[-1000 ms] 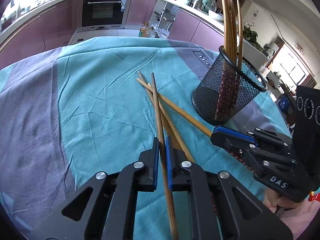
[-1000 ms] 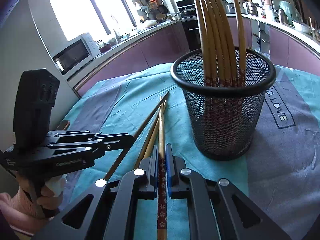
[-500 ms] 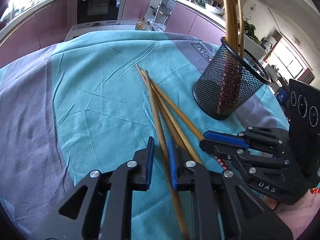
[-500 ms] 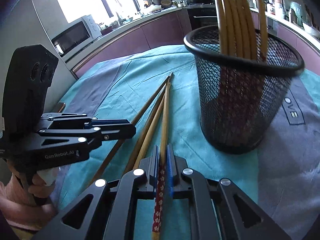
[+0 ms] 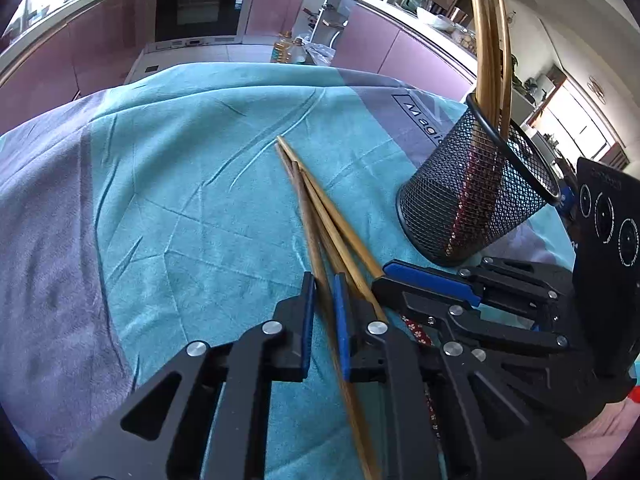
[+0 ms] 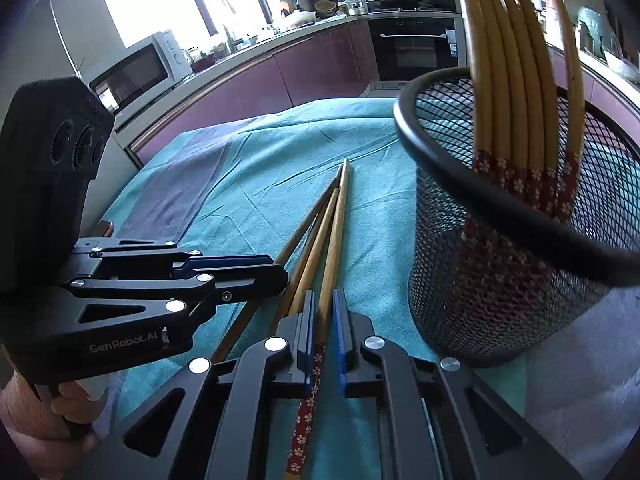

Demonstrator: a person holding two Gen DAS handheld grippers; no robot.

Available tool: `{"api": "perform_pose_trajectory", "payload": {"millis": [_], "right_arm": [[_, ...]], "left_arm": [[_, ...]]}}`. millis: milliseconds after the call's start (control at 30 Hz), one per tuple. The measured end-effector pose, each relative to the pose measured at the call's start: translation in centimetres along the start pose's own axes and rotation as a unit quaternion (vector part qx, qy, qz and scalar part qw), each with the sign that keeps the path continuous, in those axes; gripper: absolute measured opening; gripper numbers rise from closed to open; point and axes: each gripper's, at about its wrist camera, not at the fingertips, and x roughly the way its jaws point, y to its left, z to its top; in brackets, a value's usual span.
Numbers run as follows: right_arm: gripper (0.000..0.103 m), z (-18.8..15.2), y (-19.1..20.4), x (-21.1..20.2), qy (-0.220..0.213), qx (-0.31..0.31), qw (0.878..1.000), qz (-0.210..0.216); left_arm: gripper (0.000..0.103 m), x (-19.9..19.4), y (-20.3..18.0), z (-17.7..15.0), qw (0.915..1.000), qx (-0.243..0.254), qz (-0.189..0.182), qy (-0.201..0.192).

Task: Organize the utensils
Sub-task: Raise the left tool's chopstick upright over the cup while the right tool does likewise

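Note:
Three wooden chopsticks (image 5: pixel 320 216) lie side by side on the teal cloth, also in the right wrist view (image 6: pixel 328 220). My left gripper (image 5: pixel 322 292) straddles one of them, its blue pads slightly apart, not clamping. My right gripper (image 6: pixel 323 312) also straddles a chopstick (image 6: pixel 334 248), the one with a red flowered end; its jaws stand slightly apart. The right gripper (image 5: pixel 424 280) shows to the right in the left wrist view. A black mesh holder (image 5: pixel 476 200) with several chopsticks stands at the right, close by in the right wrist view (image 6: pixel 520 248).
The table is covered by a teal and grey cloth (image 5: pixel 180 200). Kitchen cabinets and an oven (image 5: pixel 200 4) stand behind. A microwave (image 6: pixel 140 72) is on the counter at left. The left gripper body (image 6: pixel 120 280) sits close beside my right gripper.
The left gripper has opened a little and its chopstick has dropped onto the cloth beside the others. The right gripper moved closer to the holder and its jaws loosened.

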Motion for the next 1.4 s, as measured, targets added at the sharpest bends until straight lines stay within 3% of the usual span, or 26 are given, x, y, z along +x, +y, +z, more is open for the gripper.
{"api": "perform_pose_trajectory", "payload": {"millis": [367, 633, 867, 1067, 1233, 1400], "right_arm": [[0.006, -1.0, -0.5, -4.0, -0.045, 0.014, 0.998, 0.038], [0.006, -2.5, 0.1, -4.1, -0.008, -0.013, 0.998, 0.055], [0.008, -2.7, -0.1, -2.9, 0.024, -0.022, 0.999, 0.027], [0.009, -1.5, 0.1, -1.7, 0.025, -0.027, 0.999, 0.017], [0.006, -1.2, 0.0, -1.7, 0.014, -0.017, 1.0, 0.023], [0.006, -1.1, -0.5, -4.5, -0.026, -0.008, 0.999, 0.039]], "left_arm": [[0.009, -2.6, 0.2, -0.7, 0.9994, -0.006, -0.017, -0.029], [0.009, -3.7, 0.4, -1.0, 0.999, -0.008, -0.021, -0.038], [0.009, -4.1, 0.5, -1.2, 0.9989, -0.008, -0.023, -0.04], [0.009, -4.2, 0.6, -1.5, 0.9989, -0.008, -0.024, -0.039], [0.009, -4.4, 0.4, -1.4, 0.9987, -0.007, -0.027, -0.043], [0.008, -5.8, 0.1, -1.1, 0.9979, -0.001, -0.031, -0.058]]}}
